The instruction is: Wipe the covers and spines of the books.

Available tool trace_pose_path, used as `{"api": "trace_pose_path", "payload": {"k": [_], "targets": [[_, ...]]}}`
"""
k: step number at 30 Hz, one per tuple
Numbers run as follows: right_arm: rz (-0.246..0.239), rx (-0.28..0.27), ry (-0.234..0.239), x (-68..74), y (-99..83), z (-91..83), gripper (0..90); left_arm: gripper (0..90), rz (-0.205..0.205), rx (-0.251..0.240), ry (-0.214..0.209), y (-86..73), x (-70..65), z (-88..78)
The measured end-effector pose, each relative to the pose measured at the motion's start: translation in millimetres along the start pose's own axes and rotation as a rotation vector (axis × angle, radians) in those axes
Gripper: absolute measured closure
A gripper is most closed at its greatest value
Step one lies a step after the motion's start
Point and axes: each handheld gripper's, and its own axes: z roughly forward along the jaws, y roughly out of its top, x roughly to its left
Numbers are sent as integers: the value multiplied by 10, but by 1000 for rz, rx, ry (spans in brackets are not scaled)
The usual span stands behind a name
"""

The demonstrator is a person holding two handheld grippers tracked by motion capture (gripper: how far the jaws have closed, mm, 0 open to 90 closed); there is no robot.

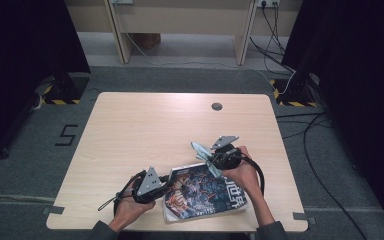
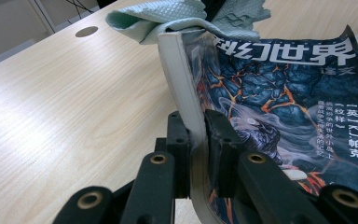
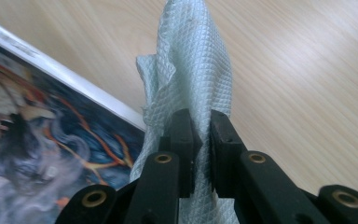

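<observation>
The magazine (image 1: 205, 192) lies at the lower middle of the high view, near the table's front edge, its dark blue cover with orange cracks and white Chinese title facing up. In the left gripper view the magazine (image 2: 279, 88) fills the right half of the frame, and its white spine edge curls upward through the middle, bent like a ribbon.

The left gripper (image 2: 197, 140) is clamped on that spine edge, jaws pinched tight with the pages squeezed between them. In the high view the left gripper (image 1: 167, 179) sits at the lower left of the magazine, with the left hand (image 1: 130, 202) behind it at the bottom of the frame.

The pale green cloth (image 3: 193, 70), a waffle-textured wipe, stands up through the centre of the right gripper view, and the right gripper (image 3: 200, 144) is closed on it, jaws pressed into the fabric. The cover's corner (image 3: 42, 140) shows at the left of that frame. In the high view the cloth (image 1: 201, 150) is at the magazine's upper edge, just above the cover, with the right hand (image 1: 242, 170) to its right. In the left gripper view the cloth (image 2: 168, 16) drapes over the magazine's far top corner, touching it.

The light wood table (image 1: 145, 125) is bare beyond, with a round cable hole (image 1: 217, 106) in the upper middle.
</observation>
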Motion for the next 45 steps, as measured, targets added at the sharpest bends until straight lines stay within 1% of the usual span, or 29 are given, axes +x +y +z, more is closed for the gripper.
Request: {"api": "trace_pose_path", "payload": {"k": [2,3,5,9,12,14,16,17,19,20,22,23,24,25,26,27,28,29,30,31,34,37,38,40,41,42,43,44,45], "targets": [[4,15,-17,-43,-26,15,824,806,1,-1,1,2,-3,1],[4,15,-17,-43,-26,15,824,806,1,-1,1,2,-3,1],[21,30,-37,-100,-65,31,824,807,0,-3,0,3,-4,0],[33,37,-50,-165,-107,49,824,807,1,-3,1,8,-6,-1],[38,33,-47,-169,-112,49,825,808,1,-5,1,9,-6,-4],[16,34,-57,-130,-85,34,825,808,2,-6,1,10,-5,-6],[15,30,-50,-112,-69,28,825,808,2,-5,1,10,-5,-6],[2,14,-31,-63,-29,16,825,809,2,-5,0,10,-5,-7],[-8,9,-27,-30,-5,7,825,808,2,-6,0,10,-5,-8],[-30,-7,-9,43,54,-12,825,808,2,-8,0,12,-7,-9],[-51,-28,17,125,116,-37,824,809,6,-7,-4,15,-6,-12],[-51,-28,17,125,116,-37,824,809,6,-7,-4,15,-6,-12],[-71,-49,40,201,177,-59,824,809,7,-8,-5,17,3,-12],[-71,-49,40,201,177,-59,824,810,7,-8,-5,17,3,-12],[-91,-54,59,256,228,-82,824,810,7,-9,-6,17,4,-10],[-91,-54,59,256,228,-82,824,810,7,-9,-6,17,4,-10],[-109,-47,53,274,246,-77,825,810,9,-9,-5,16,-3,-6],[-109,-47,53,274,246,-77,825,810,9,-9,-5,16,-3,-6],[-96,-48,67,235,225,-62,825,810,11,-11,-2,17,-11,-2],[-86,-42,68,216,214,-58,825,811,13,-9,-3,21,-12,-5],[-71,-31,55,147,174,-42,825,812,16,-9,-6,29,-13,-9],[-40,-13,42,-24,80,13,824,813,15,-11,-11,27,-2,-6],[-23,-5,35,-66,51,33,824,813,15,-14,-10,24,-3,-2],[-7,9,27,-148,-3,74,824,813,18,-13,-13,23,-4,1],[-7,9,27,-148,-3,74,824,813,18,-13,-13,23,-4,1],[8,19,17,-213,-47,102,824,814,17,-14,-15,22,2,4],[8,19,17,-213,-47,102,824,813,17,-14,-15,22,2,4],[21,33,8,-269,-85,115,824,814,18,-13,-16,21,7,5],[21,33,8,-269,-85,115,824,813,18,-13,-16,21,7,5]]}}
